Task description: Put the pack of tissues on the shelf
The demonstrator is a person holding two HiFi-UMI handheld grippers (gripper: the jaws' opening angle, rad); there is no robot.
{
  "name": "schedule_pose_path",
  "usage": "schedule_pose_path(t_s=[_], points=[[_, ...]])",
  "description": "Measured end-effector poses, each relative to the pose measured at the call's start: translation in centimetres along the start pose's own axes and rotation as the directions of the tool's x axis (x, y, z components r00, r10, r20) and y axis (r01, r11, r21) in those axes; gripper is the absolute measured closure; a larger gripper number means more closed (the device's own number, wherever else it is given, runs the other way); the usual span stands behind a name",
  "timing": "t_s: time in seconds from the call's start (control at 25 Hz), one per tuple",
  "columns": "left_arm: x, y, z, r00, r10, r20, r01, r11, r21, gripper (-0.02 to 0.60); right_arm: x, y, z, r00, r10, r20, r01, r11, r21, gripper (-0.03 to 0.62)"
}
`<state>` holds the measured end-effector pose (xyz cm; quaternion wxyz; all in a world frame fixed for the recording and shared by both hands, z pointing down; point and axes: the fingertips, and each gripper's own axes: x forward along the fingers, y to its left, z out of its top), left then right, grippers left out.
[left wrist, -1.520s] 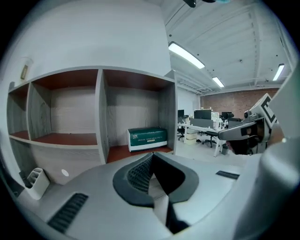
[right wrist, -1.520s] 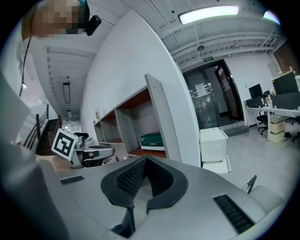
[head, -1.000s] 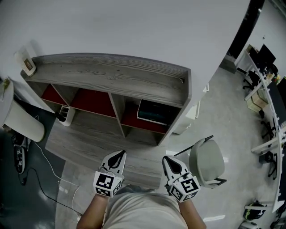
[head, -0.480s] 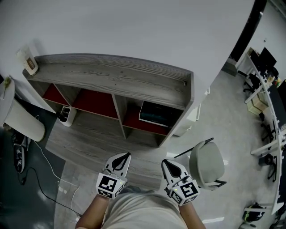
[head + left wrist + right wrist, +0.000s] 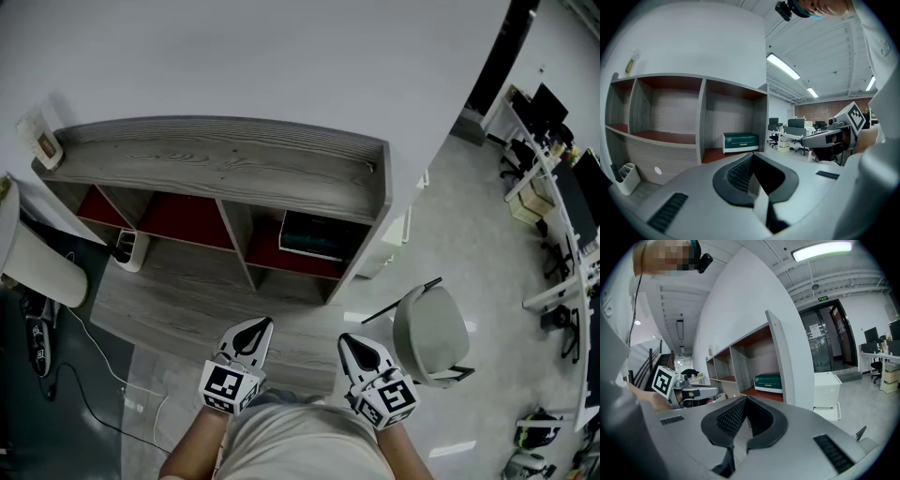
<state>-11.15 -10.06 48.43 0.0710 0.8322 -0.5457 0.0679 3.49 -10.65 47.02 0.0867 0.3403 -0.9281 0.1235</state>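
Hand-held grippers: two are counted, left [image 5: 249, 335] and right [image 5: 362, 351]; both are held low before the person, jaws brought together, nothing gripped.
Pack of tissues: one green pack [image 5: 307, 234] is seen, lying in the shelf's lower right compartment, well apart from both grippers.
Shelf: one grey shelf [image 5: 225, 164] is set against the wall; three red-floored compartments are shown in the head view.
Chair: one [image 5: 429, 336] is placed right of the shelf.
Change: the shelf is seen shifted slightly leftward in the head view against a second ago; grippers and pack are found unchanged.
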Motion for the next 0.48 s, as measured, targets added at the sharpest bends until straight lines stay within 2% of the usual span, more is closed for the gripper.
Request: schedule_pose_path(t_s=[0.48], points=[[1.1,0.4,-0.7,1.000,0.003,-0.017,-0.004,1.000,-0.030,0.565,-0.7,-1.4,-0.4,0.999,-0.044,-0.005,0.044,0.999,0.015,0.566]])
